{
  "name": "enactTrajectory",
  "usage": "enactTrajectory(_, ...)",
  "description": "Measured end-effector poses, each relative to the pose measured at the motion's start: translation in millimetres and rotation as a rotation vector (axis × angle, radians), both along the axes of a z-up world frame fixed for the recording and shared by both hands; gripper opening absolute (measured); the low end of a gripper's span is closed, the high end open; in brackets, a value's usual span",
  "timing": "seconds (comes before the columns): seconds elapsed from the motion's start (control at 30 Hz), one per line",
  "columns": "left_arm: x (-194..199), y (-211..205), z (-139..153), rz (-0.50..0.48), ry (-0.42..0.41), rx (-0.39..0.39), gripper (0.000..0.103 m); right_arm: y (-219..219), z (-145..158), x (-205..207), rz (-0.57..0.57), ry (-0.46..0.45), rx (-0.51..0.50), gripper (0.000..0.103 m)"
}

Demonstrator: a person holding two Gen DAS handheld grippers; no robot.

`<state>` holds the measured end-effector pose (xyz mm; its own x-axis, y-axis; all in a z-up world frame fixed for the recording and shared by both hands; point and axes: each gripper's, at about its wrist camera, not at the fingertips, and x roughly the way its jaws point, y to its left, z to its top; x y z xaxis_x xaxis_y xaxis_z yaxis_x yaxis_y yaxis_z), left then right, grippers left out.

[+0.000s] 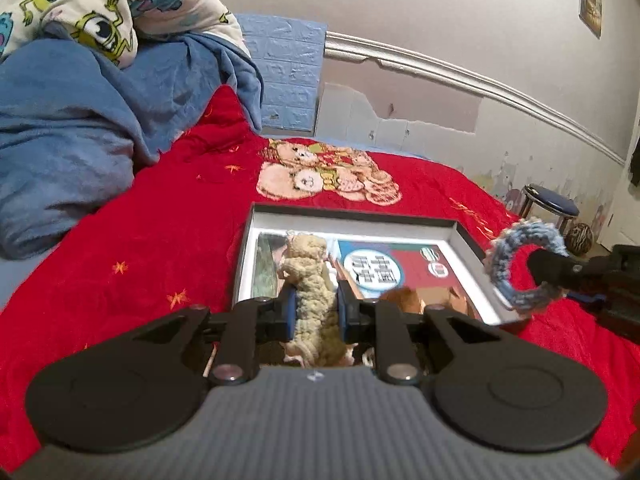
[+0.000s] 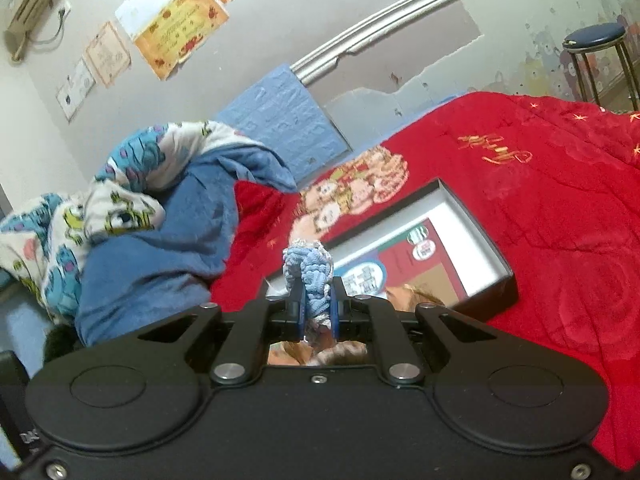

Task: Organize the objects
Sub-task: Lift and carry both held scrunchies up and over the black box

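Note:
My left gripper (image 1: 317,312) is shut on a beige crocheted scrunchie (image 1: 310,276) and holds it above the near end of an open black box (image 1: 352,214) with a white inner wall and printed cards inside. My right gripper (image 2: 316,312) is shut on a blue and white crocheted scrunchie (image 2: 310,270). That blue scrunchie (image 1: 520,264) also shows in the left wrist view, held in the air just past the box's right rim. The box also shows in the right wrist view (image 2: 476,232). An orange-brown fuzzy thing (image 1: 404,298) lies at the box's near end.
The box lies on a red blanket (image 1: 160,232) with a teddy-bear print (image 1: 328,176). A blue blanket (image 1: 72,136) and a cartoon-print quilt (image 1: 100,8) are piled at the left. A blue-topped stool (image 1: 550,200) stands beyond the bed by the wall.

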<state>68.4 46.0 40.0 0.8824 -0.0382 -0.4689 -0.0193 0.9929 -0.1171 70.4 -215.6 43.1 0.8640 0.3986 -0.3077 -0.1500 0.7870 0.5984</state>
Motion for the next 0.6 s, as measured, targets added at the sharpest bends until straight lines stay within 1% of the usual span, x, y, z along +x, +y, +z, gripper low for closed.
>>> enactTrajectory(0.13, 13.3, 4.1, 12.2, 0.013, -0.009, 0.016, 0.024, -2.9, 10.4, 10.5, 0.013, 0.001, 0.044, 0.012)
enactTrajectory(0.23, 23.1, 12.7, 17.3, 0.023, -0.001, 0.003, 0.024, 2.5, 17.3, 19.5, 0.016, 0.01, 0.039, 0.012)
enactTrajectory(0.3, 33.8, 17.1, 20.6, 0.038, 0.006, 0.013, 0.024, 9.5, 21.7, 29.2, 0.033, 0.022, 0.041, 0.012)
enactTrajectory(0.37, 49.7, 23.7, 25.5, 0.055, 0.015, -0.005, 0.024, 18.2, 26.6, 42.0, 0.054, 0.026, 0.039, 0.012)
enactTrajectory(0.47, 71.0, 29.9, 31.8, 0.046, 0.02, -0.035, 0.024, 34.1, 30.2, 65.6, 0.073, 0.047, 0.003, 0.012)
enactTrajectory(0.53, 83.3, 29.1, 31.2, 0.032, 0.023, -0.015, 0.024, 45.6, 27.4, 86.0, 0.076, 0.069, -0.019, 0.012)
enactTrajectory(0.6, 95.9, 27.0, 25.8, 0.016, 0.038, 0.002, 0.024, 54.3, 21.2, 104.2, 0.075, 0.092, -0.013, 0.012)
